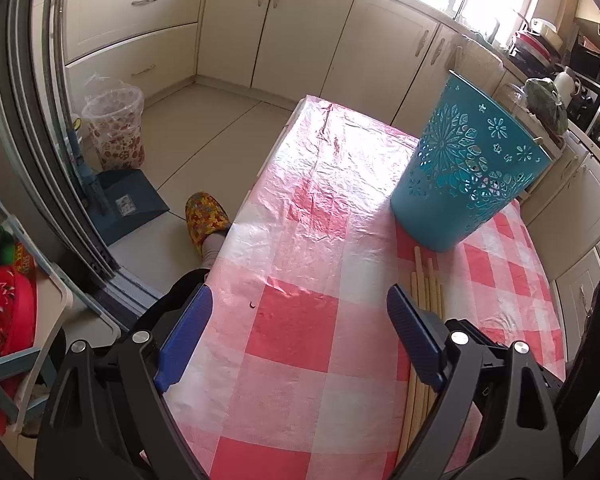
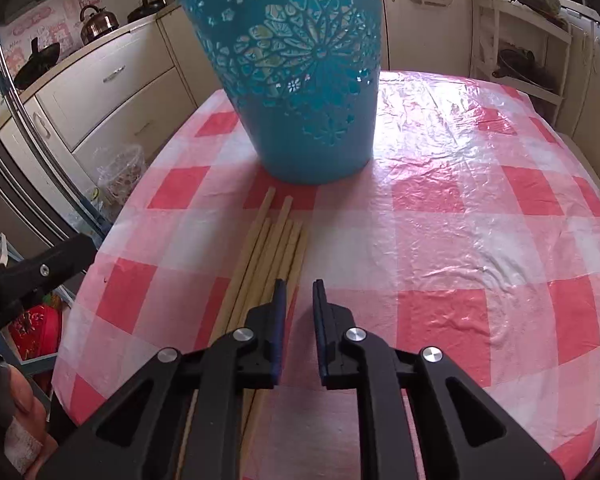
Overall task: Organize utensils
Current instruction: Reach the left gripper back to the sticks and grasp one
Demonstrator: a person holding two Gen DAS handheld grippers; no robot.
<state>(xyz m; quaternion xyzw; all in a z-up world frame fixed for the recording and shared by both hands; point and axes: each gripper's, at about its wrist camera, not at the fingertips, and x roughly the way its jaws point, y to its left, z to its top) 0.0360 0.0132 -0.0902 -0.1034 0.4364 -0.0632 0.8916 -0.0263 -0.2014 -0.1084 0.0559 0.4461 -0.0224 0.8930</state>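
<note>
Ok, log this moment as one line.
left gripper open, empty | right gripper narrow gap, empty, beside chopsticks | chopsticks before teal basket

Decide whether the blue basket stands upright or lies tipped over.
Upright: the basket rests on its narrow base on the tablecloth, wide rim upward.

The blue basket's [image 2: 304, 92] rim was cut off by the top edge of the right wrist view, so its inside could not be seen. Nearer than the basket, the chopsticks' [image 2: 268, 256] near ends lay hidden under the right claw [image 2: 300, 300]. In the left wrist view the left claw [image 1: 300, 320] covered part of them too. Whether any chopstick touched the basket's base was unclear.
</note>
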